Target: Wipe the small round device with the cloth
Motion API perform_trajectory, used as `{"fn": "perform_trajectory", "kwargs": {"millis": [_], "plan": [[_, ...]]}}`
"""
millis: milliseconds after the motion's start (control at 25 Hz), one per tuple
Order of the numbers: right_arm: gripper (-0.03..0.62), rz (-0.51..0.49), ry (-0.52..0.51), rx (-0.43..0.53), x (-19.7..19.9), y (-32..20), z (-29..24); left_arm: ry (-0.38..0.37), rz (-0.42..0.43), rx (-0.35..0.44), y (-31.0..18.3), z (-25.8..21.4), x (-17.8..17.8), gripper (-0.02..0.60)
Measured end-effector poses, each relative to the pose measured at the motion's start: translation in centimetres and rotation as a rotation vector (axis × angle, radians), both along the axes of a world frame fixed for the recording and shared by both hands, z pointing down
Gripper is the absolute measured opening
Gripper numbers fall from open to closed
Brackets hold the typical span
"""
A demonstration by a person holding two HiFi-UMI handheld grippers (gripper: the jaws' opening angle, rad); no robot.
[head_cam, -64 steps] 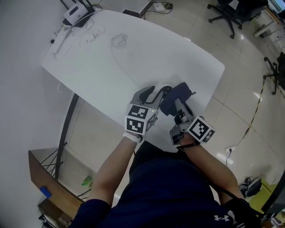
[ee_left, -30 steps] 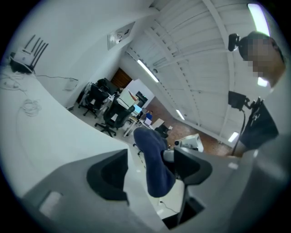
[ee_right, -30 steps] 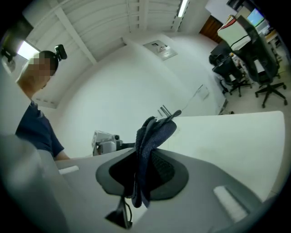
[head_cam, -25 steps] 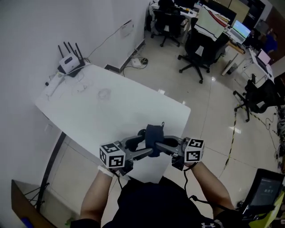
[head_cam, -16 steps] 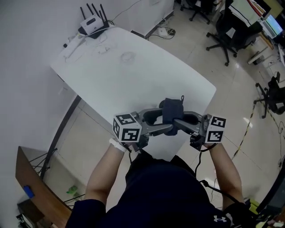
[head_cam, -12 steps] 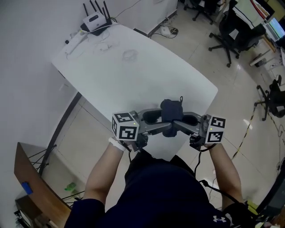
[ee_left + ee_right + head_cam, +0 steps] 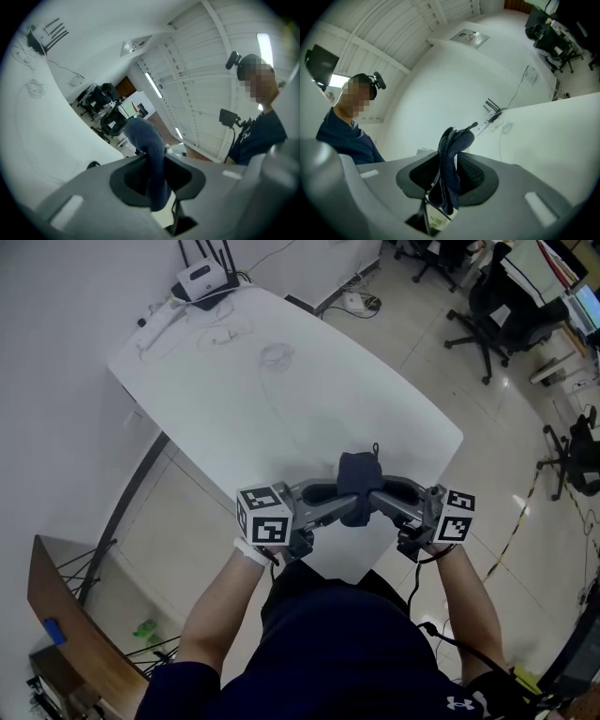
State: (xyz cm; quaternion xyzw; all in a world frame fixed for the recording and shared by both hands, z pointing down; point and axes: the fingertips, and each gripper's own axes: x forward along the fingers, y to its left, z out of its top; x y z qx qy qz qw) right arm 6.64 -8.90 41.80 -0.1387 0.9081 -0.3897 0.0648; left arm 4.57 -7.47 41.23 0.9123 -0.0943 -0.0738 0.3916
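Observation:
A dark blue cloth (image 7: 359,474) hangs bunched between my two grippers, which face each other above the near edge of the white table (image 7: 281,390). My left gripper (image 7: 349,501) has just been closing and is shut on the cloth (image 7: 149,154), pinching it at the tips (image 7: 152,157). My right gripper (image 7: 375,498) has just been opening: in its own view the cloth (image 7: 449,164) sits between the jaws (image 7: 447,161), and the pads stand clear of it. Beyond the left jaws a small dark round thing (image 7: 93,164) lies on the table.
A router with antennas (image 7: 202,277) and thin cables (image 7: 272,357) sit at the table's far end. Office chairs (image 7: 492,306) stand on the tiled floor to the right. A wooden shelf (image 7: 66,615) is at the lower left, against the wall.
The right gripper brought the cloth up from the table to meet the left gripper. Since then the left jaws have closed on the cloth and the right jaws have widened.

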Motion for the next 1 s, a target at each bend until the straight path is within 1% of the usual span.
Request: {"fn": "perform_trajectory", "kwargs": {"millis": [80,200,280,360,480,600,760,880,1000], "plan": [[0.126,0.107,-0.007,-0.013,1.8,-1.6,0.2,-0.023,-0.035,-0.012,-0.9,0.7,-0.2,0.077],[0.125,0.268,0.004,-0.039,4.7,-4.0,1.1,-0.054,-0.078,-0.051,-2.6,2.2,-0.8,0.077],[0.116,0.336,0.017,-0.063,6.1,-5.0,2.0,-0.084,-0.087,-0.077,-3.7,3.3,-0.9,0.077],[0.111,0.384,0.032,-0.088,7.0,-5.7,3.0,-0.127,-0.074,-0.105,-4.6,4.7,-0.5,0.077],[0.104,0.424,0.036,-0.132,7.5,-6.1,4.4,-0.201,-0.032,-0.165,-5.6,7.1,0.1,0.077],[0.100,0.439,0.029,-0.171,7.5,-6.2,5.7,-0.269,0.019,-0.238,-6.2,9.3,0.1,0.077],[0.097,0.454,0.023,-0.216,7.3,-6.6,7.3,-0.326,0.063,-0.323,-7.3,11.6,-0.6,0.077],[0.094,0.466,0.025,-0.240,7.6,-6.8,8.2,-0.338,0.089,-0.364,-7.9,12.7,-1.3,0.077],[0.092,0.477,0.023,-0.249,7.9,-7.0,8.8,-0.310,0.123,-0.411,-7.6,13.3,-1.7,0.077]]}}
